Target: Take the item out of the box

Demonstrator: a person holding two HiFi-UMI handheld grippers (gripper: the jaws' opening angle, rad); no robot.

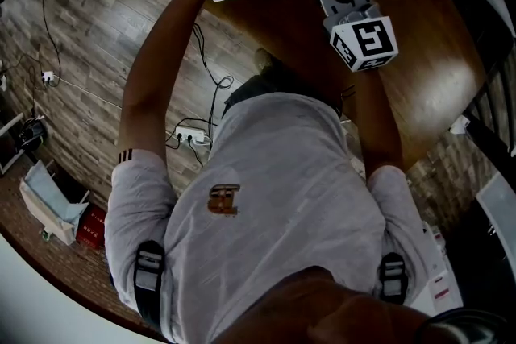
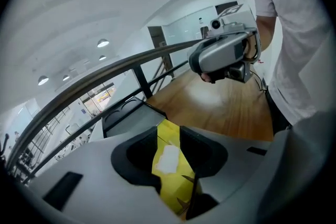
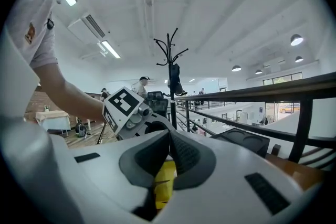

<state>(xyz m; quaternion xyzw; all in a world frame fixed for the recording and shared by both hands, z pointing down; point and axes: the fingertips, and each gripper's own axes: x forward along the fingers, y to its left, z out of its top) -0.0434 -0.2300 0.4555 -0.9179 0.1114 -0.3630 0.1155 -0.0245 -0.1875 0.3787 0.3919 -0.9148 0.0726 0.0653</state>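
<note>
Wood-plank flooring [image 1: 89, 52] is seen around a rounded brown wooden tabletop [image 1: 419, 68], and a dark railing [image 3: 262, 94] runs along the tabletop's far edge, with a bright, white-ceilinged hall beyond it. A black coat stand [image 3: 170, 60] is seen far off behind the railing. On the floor near the person's feet a white power strip [image 1: 192, 134] lies with cables leading off to the left. The person, in a grey T-shirt [image 1: 274, 197], is viewed from above with both arms stretched out over the tabletop.

A yellow packet [image 2: 170, 186] with a white label [image 2: 168, 159] is held up between the two grippers, above the far part of the tabletop. The jaws of the left gripper [image 2: 167, 134] are spread, and the packet is seen standing in the gap between them; whether the pads touch it cannot be told. The jaws of the right gripper [image 3: 169, 134] are pressed together at their tips, and the yellow packet is pinched between them, its body showing lower in the gap. The two grippers are pointed toward each other, left from the left and right from the right, with the packet at their meeting point.

A dark box [image 2: 126, 113] with round hollows in its top is set on the tabletop just beside the railing, beyond the left gripper's jaws. The packet is outside this box and apart from it.
</note>
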